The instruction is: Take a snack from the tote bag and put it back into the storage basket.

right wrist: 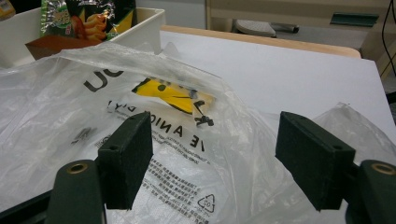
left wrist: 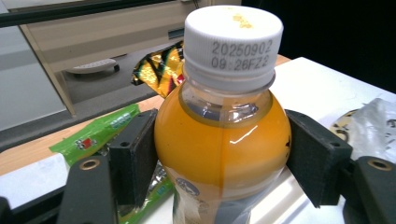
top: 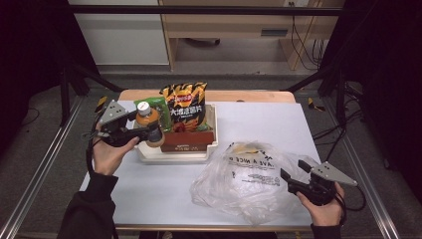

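My left gripper (top: 151, 130) is shut on an orange juice bottle (top: 150, 125) with a white cap, holding it upright over the left end of the cream tray (top: 171, 157). In the left gripper view both pads press the bottle (left wrist: 223, 140) at its shoulder. A clear plastic bag (top: 244, 178) with black print and a yellow patch lies crumpled on the white table at the front right. My right gripper (top: 293, 171) is open at the bag's right edge. The right gripper view shows its jaws spread just above the bag (right wrist: 140, 121), with nothing between them.
The tray also holds a black-and-orange chip bag (top: 185, 105), a green packet (top: 160, 107) and a brown box (top: 187, 141). The table (top: 263, 119) has a wooden back edge, with metal frame rails on both sides. Cabinets and cables stand beyond it.
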A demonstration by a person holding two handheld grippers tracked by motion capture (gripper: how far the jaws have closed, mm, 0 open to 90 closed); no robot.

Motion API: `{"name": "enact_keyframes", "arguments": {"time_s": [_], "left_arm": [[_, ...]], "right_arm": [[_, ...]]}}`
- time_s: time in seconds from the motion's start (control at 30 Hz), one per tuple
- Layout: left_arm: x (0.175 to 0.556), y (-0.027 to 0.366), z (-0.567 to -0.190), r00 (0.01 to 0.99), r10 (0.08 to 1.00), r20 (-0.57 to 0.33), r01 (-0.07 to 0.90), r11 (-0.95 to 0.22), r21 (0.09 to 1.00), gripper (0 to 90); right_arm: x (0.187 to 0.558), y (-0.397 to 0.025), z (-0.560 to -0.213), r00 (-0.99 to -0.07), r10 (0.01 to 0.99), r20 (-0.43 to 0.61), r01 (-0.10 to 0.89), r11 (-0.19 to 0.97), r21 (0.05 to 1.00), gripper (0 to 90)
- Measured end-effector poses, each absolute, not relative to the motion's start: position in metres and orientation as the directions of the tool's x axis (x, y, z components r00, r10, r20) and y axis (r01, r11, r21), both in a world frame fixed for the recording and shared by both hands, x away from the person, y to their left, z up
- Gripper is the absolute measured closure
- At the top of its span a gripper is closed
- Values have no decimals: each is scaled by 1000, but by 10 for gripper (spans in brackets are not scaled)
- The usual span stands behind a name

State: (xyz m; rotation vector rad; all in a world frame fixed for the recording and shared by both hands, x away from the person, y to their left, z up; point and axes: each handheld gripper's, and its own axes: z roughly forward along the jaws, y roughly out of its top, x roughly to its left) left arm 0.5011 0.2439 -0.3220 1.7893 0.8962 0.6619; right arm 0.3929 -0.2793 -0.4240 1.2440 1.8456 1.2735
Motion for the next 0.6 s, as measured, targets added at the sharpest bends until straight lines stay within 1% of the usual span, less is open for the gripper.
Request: {"name": "enact_keyframes", "arguments": {"time_s": [0.2,0.6], "left_arm": [[511,252,-328,571,820,39,286,-243,927,301],[519,273,-344,523,851,40,309,-233,922,301]], "right_arm": [[393,-280,-425,-405,913,53,375,113,920,275],[394,-279,-426,-405,913,48,377,119,919,275]]}}
